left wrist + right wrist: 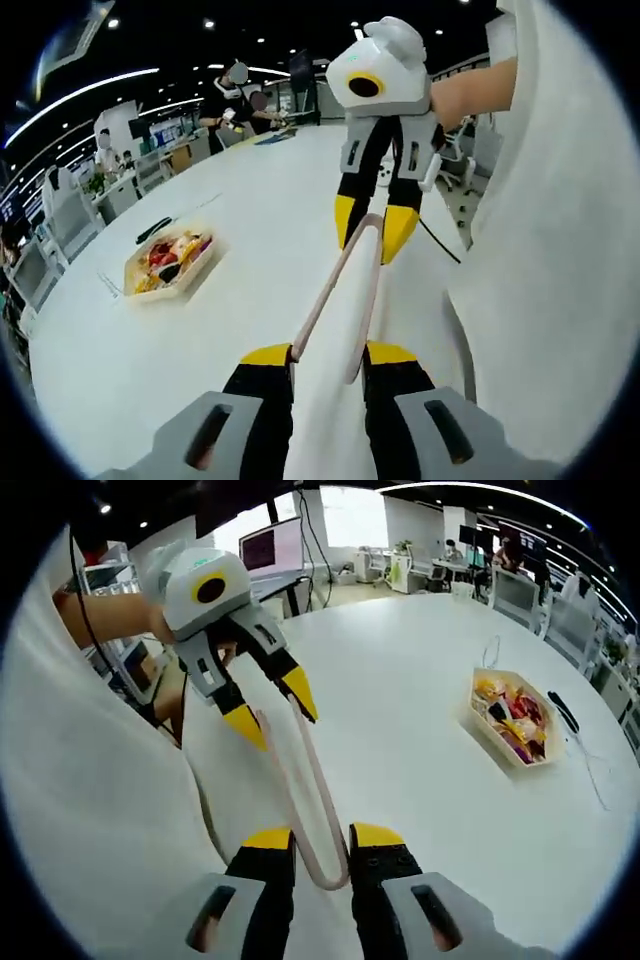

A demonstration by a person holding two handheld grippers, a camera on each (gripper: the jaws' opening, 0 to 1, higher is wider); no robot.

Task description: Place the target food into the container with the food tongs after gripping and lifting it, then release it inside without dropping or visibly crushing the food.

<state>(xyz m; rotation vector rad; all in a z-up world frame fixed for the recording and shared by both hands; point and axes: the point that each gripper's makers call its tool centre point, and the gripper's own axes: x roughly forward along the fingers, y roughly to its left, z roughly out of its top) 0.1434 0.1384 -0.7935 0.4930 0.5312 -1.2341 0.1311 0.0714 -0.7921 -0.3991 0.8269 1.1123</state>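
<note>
A: What do the food tongs (345, 300) look like?
B: Pale pink, long and slim, two arms joined in a rounded bend (325, 875). In the right gripper view that bend sits between the right gripper (322, 842), its jaws narrow and closed on it.
A: And the other end?
B: The arm tips reach the left gripper (272, 708), whose jaws stand apart around them; I can't tell if they pinch.
A: Where's the food?
B: In a shallow tan tray (170, 262) far out on the white table (250, 200), well apart from the tongs: red, yellow and orange pieces.
A: Any writing?
B: None readable.
</note>
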